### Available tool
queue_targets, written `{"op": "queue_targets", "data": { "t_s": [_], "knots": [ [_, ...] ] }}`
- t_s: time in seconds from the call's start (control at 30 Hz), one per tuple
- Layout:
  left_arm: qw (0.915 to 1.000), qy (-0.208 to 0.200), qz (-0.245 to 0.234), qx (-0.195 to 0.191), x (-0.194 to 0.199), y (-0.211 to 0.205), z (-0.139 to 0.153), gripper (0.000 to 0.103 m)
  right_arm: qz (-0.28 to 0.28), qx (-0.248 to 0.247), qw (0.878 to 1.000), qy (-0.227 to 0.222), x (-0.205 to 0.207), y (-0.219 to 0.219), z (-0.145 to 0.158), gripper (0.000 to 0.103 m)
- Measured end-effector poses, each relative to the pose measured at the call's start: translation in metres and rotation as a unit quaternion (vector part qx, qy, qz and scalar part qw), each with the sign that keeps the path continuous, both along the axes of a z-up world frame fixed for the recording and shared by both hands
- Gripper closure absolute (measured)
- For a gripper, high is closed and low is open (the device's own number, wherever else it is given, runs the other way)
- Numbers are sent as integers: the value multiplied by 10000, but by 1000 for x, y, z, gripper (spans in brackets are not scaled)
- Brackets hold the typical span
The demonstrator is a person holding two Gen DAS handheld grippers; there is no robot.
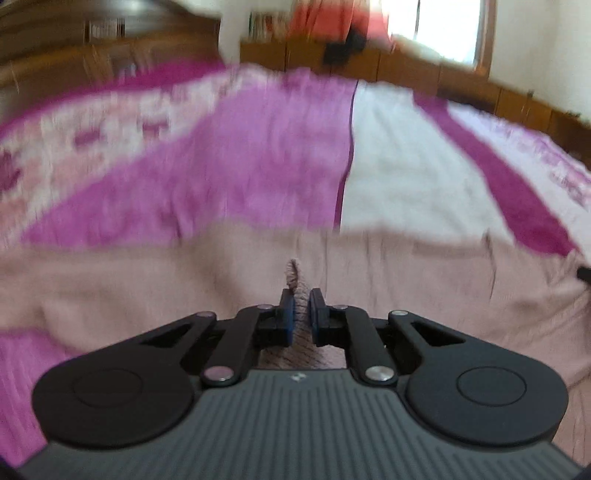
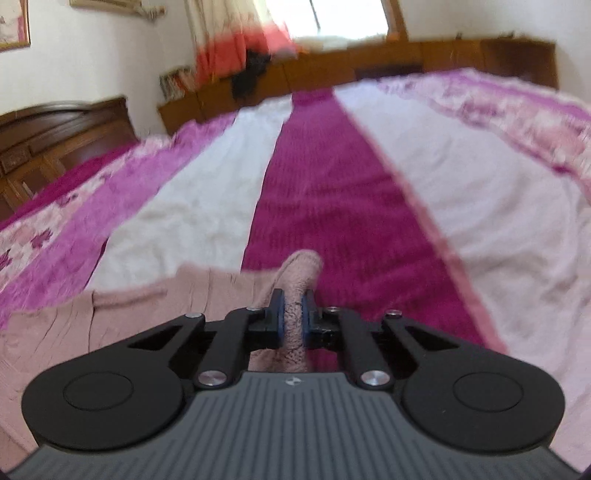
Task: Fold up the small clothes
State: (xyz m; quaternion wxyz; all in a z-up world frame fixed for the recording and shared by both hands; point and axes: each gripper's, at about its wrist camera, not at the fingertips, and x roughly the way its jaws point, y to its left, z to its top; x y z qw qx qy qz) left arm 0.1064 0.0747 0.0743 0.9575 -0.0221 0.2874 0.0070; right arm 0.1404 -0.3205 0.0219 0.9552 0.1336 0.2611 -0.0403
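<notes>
Big bed (image 2: 461, 206) with pink, purple and white blanket (image 1: 229, 162), wooden headboard (image 2: 62, 129), bright window (image 2: 347, 18). One pink cloth (image 1: 147, 288) on blanket, pinched by two hand-held grippers: left hand-held gripper (image 1: 301, 308), right hand-held gripper (image 2: 293, 314).

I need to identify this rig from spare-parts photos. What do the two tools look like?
The left tool and the right tool look alike: matte black linkage arms with silver pivot pins, two round black discs, blue pads on black fingers, and a grey ribbed body with a small logo. No cables, hands or sleeves show.
</notes>
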Motion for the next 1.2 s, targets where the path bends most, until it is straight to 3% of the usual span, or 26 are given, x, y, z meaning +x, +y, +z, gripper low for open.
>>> {"op": "queue_targets", "data": {
  "t_s": [0.07,0.13,0.33,0.4,0.5,0.57,0.6,0.8,0.93,0.97,1.03,1.2],
  "knots": [
    [9995,-288,20,95,2,-2,8,92,-176,-250,9995,-29,0,0,-2,94],
    [9993,-282,-1,261,10,-5,6,92,-307,-293,9991,58,3,-3,-7,94],
    [9958,690,-94,603,41,-4,-42,89,-345,62,9980,522,14,-18,-27,94],
    [9954,759,-111,578,42,-1,-51,88,-329,93,9978,572,14,-17,-28,92],
    [9954,753,-125,575,37,0,-47,84,-305,114,9975,633,13,-17,-21,92],
    [9954,753,-131,584,34,0,-41,70,-257,153,9978,589,9,-15,-14,91],
    [9955,730,-142,582,31,0,-39,68,-204,164,9981,551,6,-12,-9,91],
    [9961,640,-293,536,13,-7,-27,68,650,90,9967,476,-2,22,8,89],
    [9956,618,-400,577,8,-13,-28,68,1126,-66,9888,981,10,49,-8,89],
    [9951,655,-397,618,9,-14,-30,68,1151,-140,9859,1205,15,56,-18,89],
    [9940,759,-327,718,11,-13,-36,68,1085,-177,9877,1114,17,61,-32,89],
    [9942,810,-243,669,9,-6,-38,68,874,40,9907,1038,15,61,-28,88]
  ]
}}
